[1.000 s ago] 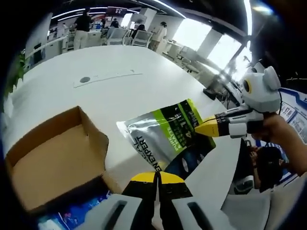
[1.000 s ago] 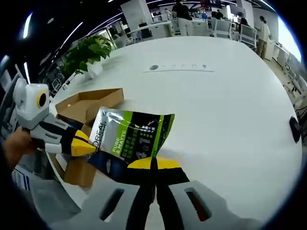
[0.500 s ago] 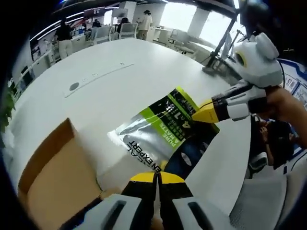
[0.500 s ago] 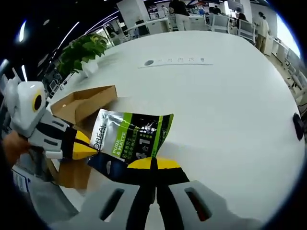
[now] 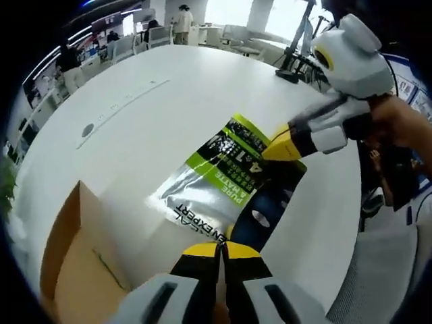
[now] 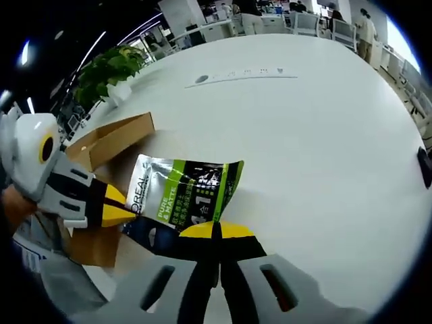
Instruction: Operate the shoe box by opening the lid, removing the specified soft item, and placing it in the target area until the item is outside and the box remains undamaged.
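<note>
A soft pouch, green, silver and dark blue with white lettering, hangs just above the white table. My left gripper is shut on its dark lower edge. My right gripper comes in from the right, pinching the opposite edge. In the right gripper view the same pouch sits in front of my right gripper, shut on it, with the left gripper clamped on its left corner. The open cardboard shoe box lies behind the pouch, also seen as the box at lower left.
A potted plant stands beyond the box near the table's edge. A flat power strip is set into the table farther off. A small black object lies at the right edge. People and chairs are at the far end.
Both grippers have kept their hold and carried the pouch a little away from the box, out over the table. The box now sits lower and further left in the left gripper view.
</note>
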The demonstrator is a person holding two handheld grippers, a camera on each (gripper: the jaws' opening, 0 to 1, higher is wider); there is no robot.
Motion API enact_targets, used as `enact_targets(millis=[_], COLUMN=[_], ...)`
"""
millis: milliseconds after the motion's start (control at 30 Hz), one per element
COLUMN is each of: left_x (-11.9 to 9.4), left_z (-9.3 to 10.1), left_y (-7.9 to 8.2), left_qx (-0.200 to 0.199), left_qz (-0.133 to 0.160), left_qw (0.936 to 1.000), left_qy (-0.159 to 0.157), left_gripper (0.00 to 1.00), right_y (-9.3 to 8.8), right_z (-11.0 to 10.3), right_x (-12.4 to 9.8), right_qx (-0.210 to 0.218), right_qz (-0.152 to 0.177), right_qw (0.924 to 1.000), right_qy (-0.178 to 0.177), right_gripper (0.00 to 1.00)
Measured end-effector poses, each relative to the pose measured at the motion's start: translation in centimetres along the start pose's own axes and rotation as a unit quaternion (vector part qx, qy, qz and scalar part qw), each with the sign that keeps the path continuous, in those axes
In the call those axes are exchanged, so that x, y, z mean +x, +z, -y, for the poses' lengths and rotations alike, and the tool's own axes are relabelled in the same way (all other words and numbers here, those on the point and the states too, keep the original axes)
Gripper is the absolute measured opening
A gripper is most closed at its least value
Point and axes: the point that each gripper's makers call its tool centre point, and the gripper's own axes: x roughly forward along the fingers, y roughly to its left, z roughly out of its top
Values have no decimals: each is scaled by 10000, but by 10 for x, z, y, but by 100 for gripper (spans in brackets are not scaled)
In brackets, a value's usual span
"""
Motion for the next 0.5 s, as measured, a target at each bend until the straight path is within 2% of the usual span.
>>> enact_targets(millis=[300,500], left_x=[8,12], left_z=[-3,-3], left_y=[-5,-5], left_qx=[501,863], left_qz=[-264,-409], left_qw=[9984,9953], left_qy=[89,174], left_gripper=[1,2], right_y=[-5,-5], right_z=[2,4], right_x=[10,15], right_qx=[101,15], right_qz=[-51,-59], right_qw=[9999,9999], right_qy=[84,81], right_gripper=[0,0])
